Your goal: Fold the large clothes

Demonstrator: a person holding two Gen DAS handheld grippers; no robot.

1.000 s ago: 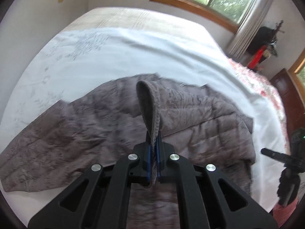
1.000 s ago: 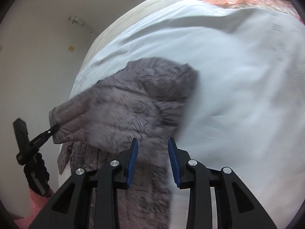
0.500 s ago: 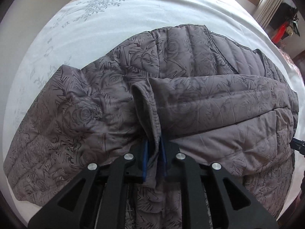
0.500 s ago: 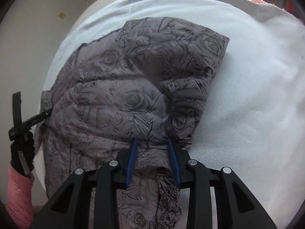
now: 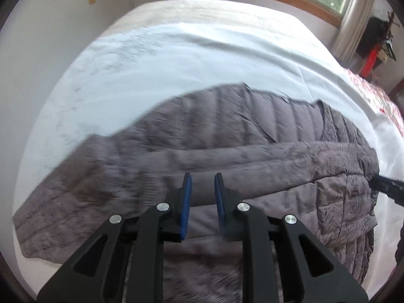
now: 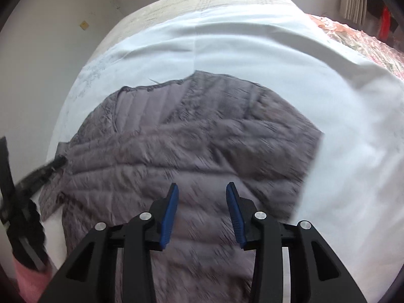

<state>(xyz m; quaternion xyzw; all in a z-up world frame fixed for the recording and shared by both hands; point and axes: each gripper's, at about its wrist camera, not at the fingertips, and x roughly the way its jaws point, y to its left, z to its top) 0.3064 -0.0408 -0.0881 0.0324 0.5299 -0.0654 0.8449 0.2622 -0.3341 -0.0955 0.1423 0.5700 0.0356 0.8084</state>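
Grey quilted jacket point(image 5: 252, 136) laid flat on the white sheet point(image 5: 176, 58) of a bed, sleeve folded across it; left gripper point(image 5: 203, 189) and right gripper point(image 6: 202, 197) held above it, jaws parted, nothing gripped

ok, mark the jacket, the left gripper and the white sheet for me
jacket point(image 5: 252, 131): left wrist view, on its quilted upper panel.
left gripper point(image 5: 203, 184): left wrist view, midway between the open jaws' tips.
white sheet point(image 6: 341, 116): right wrist view, on bare cloth right of the jacket.
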